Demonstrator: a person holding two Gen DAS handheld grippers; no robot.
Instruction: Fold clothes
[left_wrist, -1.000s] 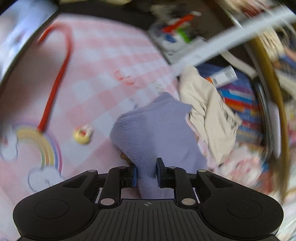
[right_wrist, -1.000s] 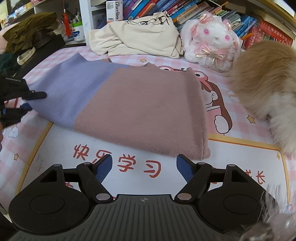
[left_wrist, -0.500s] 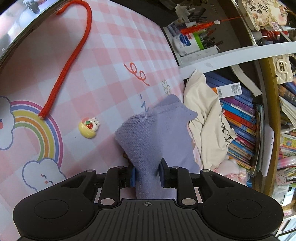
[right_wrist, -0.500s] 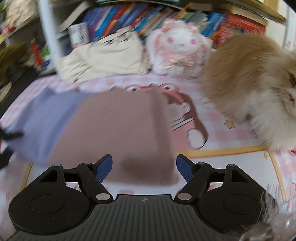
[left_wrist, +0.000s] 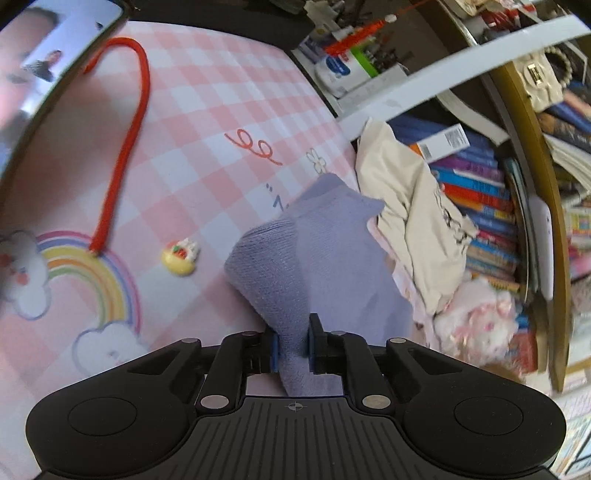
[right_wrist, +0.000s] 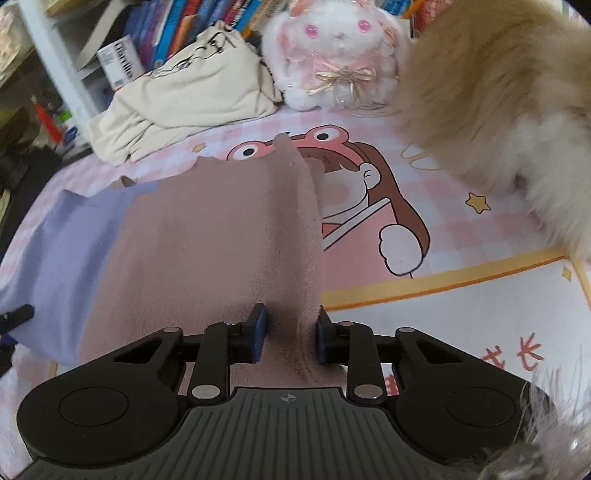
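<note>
A knit garment, lilac at one end (left_wrist: 325, 258) and dusty pink at the other (right_wrist: 221, 251), lies on a pink checked mat (left_wrist: 207, 122). My left gripper (left_wrist: 292, 345) is shut on the lilac end and holds a bunched corner up. My right gripper (right_wrist: 289, 334) is closed on the near right corner of the pink end, with cloth filling the gap between the fingers. The left gripper's fingertips (right_wrist: 16, 314) show at the far left of the right wrist view.
A cream garment (right_wrist: 192, 96) lies heaped at the back against shelved books (left_wrist: 476, 199). A white plush rabbit (right_wrist: 332, 55) sits beside it. A fluffy cat (right_wrist: 509, 122) stands at the right. A red cord (left_wrist: 125, 140) and a small yellow charm (left_wrist: 180, 254) lie on the mat.
My right gripper moved forward from open in front of the pink edge and closed on its near right corner. My left gripper kept its hold on the lilac end.
</note>
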